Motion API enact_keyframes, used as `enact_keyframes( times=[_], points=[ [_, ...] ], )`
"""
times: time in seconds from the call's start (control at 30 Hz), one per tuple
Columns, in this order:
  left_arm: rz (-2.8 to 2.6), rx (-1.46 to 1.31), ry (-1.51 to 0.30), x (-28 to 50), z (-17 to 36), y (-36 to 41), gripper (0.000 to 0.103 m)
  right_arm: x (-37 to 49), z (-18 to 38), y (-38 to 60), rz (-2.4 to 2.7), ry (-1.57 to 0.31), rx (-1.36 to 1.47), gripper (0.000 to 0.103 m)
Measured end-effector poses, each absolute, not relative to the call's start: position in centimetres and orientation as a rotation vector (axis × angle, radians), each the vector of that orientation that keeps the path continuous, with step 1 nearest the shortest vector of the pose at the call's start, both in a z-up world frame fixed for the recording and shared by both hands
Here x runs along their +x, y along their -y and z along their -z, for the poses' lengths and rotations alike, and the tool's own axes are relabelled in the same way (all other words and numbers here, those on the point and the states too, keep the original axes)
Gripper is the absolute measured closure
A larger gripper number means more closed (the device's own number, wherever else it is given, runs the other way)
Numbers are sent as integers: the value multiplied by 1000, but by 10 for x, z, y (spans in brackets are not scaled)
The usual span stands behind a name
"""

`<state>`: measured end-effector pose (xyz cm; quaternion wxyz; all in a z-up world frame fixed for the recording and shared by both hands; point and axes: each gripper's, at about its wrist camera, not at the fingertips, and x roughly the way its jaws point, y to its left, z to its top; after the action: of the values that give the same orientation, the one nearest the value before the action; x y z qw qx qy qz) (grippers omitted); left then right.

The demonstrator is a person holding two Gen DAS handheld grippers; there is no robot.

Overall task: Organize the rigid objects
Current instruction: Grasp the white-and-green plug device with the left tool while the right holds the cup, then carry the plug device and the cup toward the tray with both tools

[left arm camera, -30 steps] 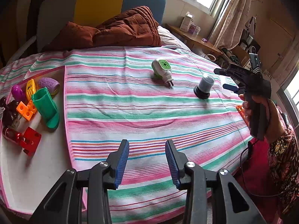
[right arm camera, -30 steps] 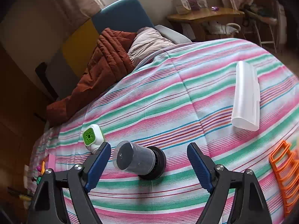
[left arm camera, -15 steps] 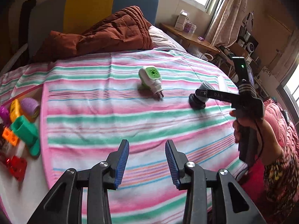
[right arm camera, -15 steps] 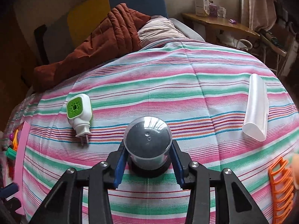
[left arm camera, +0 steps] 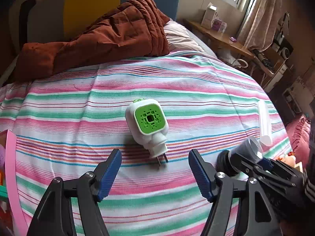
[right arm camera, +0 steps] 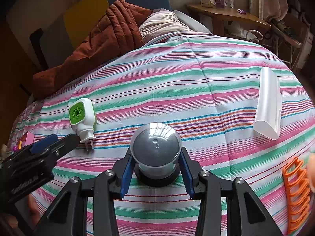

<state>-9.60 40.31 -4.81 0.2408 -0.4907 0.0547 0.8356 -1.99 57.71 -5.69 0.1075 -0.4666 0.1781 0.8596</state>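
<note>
A striped sheet (right arm camera: 196, 90) covers the bed, open around a white plug-in (left arm camera: 148, 125). The left tongs (left arm camera: 154, 174) have just opened wide, empty; the right tongs (right arm camera: 156, 174) clamp a grey jar (right arm camera: 155, 149).

plug-in (right arm camera: 82, 116) left of jar (right arm camera: 156, 153), on bedspread (right arm camera: 196, 90)

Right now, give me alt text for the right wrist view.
The right tool is shut on a grey clear-capped jar standing on a striped bedspread. A white-and-green plug-in device lies left, near the left tool.
</note>
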Motion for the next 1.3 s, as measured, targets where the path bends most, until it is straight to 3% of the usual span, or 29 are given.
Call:
enact_keyframes(
  times=[0.27,0.3,0.33,0.4,0.93,1.3],
  points=[
    [-2347,-1372,-246,-130,73,-434,31,-24,57,-575,-2541,-538,-1382,59],
    [-2346,-1366,-237,-131,75,-433,35,-24,57,-575,-2542,-539,-1382,59],
    [-2350,-1342,-215,-132,77,-429,47,-24,57,-576,-2543,-543,-1382,59],
    [-2342,-1312,-171,-132,78,-421,49,-24,56,-577,-2544,-558,-1377,59],
    [-2300,-1303,-28,-91,79,-352,49,-24,54,-556,-2620,-493,-1371,59],
    [-2234,-1266,58,-52,62,-313,50,-24,50,-519,-2711,-275,-1378,59]
  ],
)
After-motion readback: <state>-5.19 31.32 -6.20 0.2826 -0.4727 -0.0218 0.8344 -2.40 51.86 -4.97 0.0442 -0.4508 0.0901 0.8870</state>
